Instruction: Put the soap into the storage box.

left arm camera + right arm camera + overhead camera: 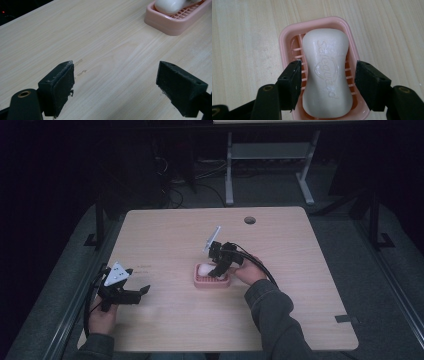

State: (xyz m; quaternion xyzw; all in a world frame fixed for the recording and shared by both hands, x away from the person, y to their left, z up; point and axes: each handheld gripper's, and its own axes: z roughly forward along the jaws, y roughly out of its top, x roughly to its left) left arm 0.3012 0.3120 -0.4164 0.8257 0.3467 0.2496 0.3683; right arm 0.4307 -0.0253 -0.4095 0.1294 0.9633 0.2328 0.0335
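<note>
A white waisted soap bar [327, 72] with an embossed brand name lies in a pink slatted soap dish [287, 35] near the middle of the table. My right gripper [328, 75] is open and tilted down over the dish, one jaw on each side of the bar's waist with a narrow gap on both sides. From the high view, the right gripper [218, 269] covers part of the soap bar [204, 269] in the dish [212, 282]. My left gripper [142, 294] hovers open near the table's front left, nothing between its jaws [115, 77]. The dish [170, 23] and soap bar [170, 6] lie beyond it.
The pale wooden table [280, 250] has a round cable hole [249, 220] at the back and a dark tape mark [346, 318] near the front right edge. A metal stand [267, 165] rises from the floor behind the table. Dark floor surrounds it.
</note>
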